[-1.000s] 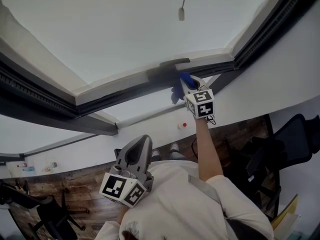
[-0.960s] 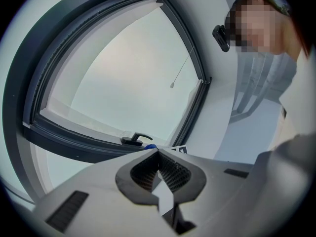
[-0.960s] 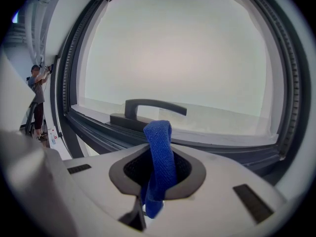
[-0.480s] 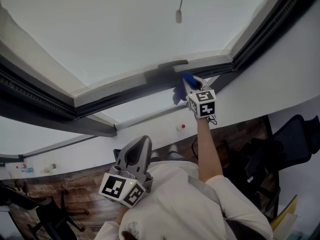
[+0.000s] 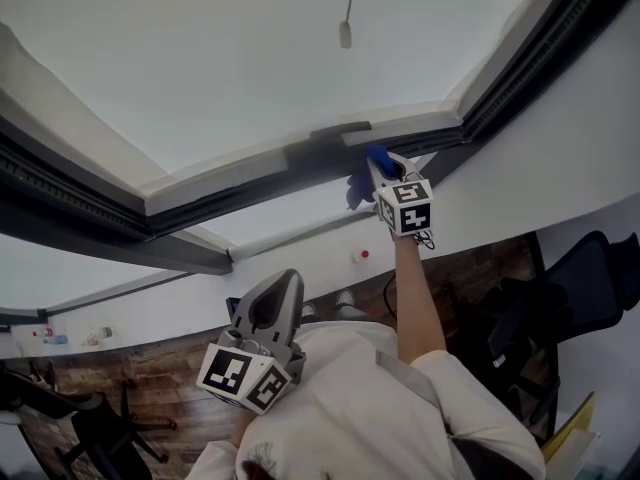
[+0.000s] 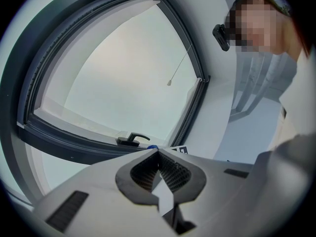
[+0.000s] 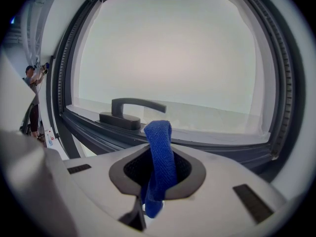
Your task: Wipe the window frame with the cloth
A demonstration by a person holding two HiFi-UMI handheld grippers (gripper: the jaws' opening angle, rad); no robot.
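The window pane [image 5: 250, 58] was large and admitted pale, even daylight. It was set in a dark window frame [image 5: 90, 208] fitted with a dark lever handle [image 7: 129, 110], and a thin pull cord [image 5: 346, 18] with a small end weight hung before the glass. The surrounding wall [image 5: 560, 158] was plain white. The floor [image 5: 170, 353] was brown wood plank, with a black office chair [image 5: 590, 278] standing at the right and a second black chair [image 5: 85, 423] at the lower left.
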